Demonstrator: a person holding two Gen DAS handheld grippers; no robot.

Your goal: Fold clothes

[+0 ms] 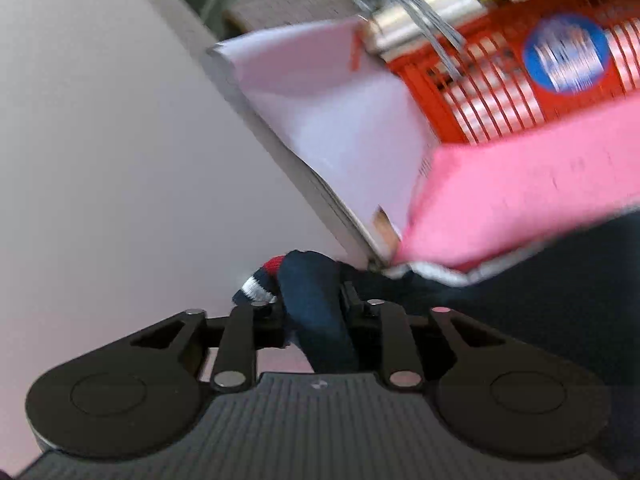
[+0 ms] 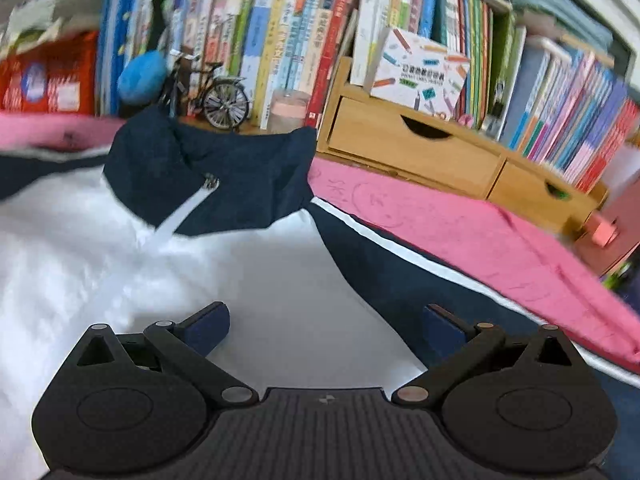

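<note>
A white and navy zip jacket (image 2: pixel 248 264) lies spread on a pink mat (image 2: pixel 480 236), its navy collar (image 2: pixel 208 176) towards the bookshelf. My right gripper (image 2: pixel 326 326) is open just above the jacket's white chest, with the navy sleeve (image 2: pixel 400 272) to its right. In the left wrist view my left gripper (image 1: pixel 312 308) is shut on the jacket's navy sleeve (image 1: pixel 316 312) by its red, white and navy striped cuff (image 1: pixel 260 282). The view is tilted and blurred; the pink mat (image 1: pixel 520 200) shows at right.
A bookshelf full of books (image 2: pixel 304 40), wooden drawers (image 2: pixel 416 144), a model bicycle (image 2: pixel 224 96) and a blue ball (image 2: pixel 142 76) stand behind the mat. An orange crate (image 1: pixel 500 80) and a stack of white paper (image 1: pixel 332 120) lie near the mat's edge.
</note>
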